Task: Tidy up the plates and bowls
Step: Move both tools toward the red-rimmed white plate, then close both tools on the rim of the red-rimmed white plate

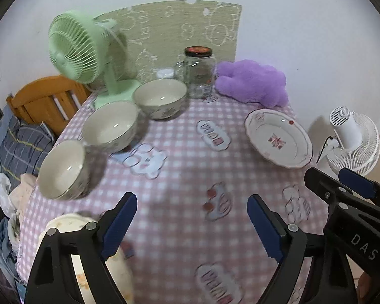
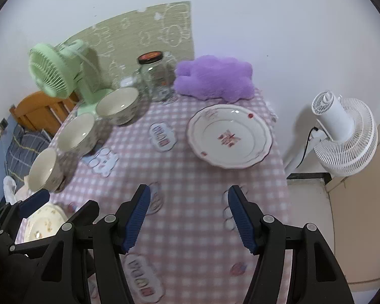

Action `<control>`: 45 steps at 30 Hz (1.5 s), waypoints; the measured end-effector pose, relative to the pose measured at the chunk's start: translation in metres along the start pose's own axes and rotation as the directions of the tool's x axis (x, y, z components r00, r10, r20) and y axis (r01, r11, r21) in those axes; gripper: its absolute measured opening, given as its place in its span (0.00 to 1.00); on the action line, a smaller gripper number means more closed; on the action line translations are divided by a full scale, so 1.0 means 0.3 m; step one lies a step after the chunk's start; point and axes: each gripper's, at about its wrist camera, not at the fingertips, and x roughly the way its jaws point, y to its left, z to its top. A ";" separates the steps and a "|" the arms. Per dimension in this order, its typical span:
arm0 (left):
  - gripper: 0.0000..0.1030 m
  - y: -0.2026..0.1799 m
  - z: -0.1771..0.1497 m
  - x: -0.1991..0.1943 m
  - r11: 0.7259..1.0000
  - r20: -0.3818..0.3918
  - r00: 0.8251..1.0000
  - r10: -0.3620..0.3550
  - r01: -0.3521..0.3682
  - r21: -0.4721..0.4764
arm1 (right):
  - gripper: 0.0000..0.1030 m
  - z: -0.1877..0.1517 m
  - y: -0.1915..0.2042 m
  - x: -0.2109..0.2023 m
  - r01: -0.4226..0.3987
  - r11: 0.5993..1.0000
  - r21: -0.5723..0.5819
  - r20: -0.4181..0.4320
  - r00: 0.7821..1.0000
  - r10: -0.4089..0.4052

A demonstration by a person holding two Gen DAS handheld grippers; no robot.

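Note:
Three cream bowls [image 1: 162, 96] [image 1: 111, 124] [image 1: 63, 167] stand in a slanted row along the left side of the pink checked table [image 1: 179, 228]. A white plate with a flag motif [image 1: 278, 138] lies at the far right. A cream flowered plate [image 1: 88, 253] lies at the near left corner, partly under my left gripper's left finger. My left gripper [image 1: 192, 223] hangs open above bare cloth. My right gripper [image 2: 188, 219] is open too, with nothing between its fingers, short of the flag plate [image 2: 230, 135]. It is close beside the left gripper [image 2: 71, 200].
At the back stand a green fan [image 1: 76, 48], a glass jar with a dark lid [image 1: 198, 73] and a purple plush cushion [image 1: 253, 83]. A white fan [image 2: 342, 136] stands off the table's right edge. A wooden bed frame [image 1: 43, 98] and bedding lie to the left.

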 end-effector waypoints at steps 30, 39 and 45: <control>0.72 -0.383 0.274 0.613 0.999 -0.090 0.996 -0.008 0.012 0.047 | 0.65 0.264 -0.455 0.594 0.051 0.985 0.167 -0.067 0.997 -0.041; 0.61 -0.396 0.272 0.689 0.997 -0.128 0.991 -0.046 0.053 0.050 | 0.61 0.259 -0.466 0.696 0.057 0.984 0.171 -0.105 0.994 -0.039; 0.55 -0.408 0.278 0.692 0.995 -0.126 0.990 -0.063 0.072 0.072 | 0.56 0.265 -0.450 0.705 0.082 0.983 0.166 -0.113 0.992 -0.063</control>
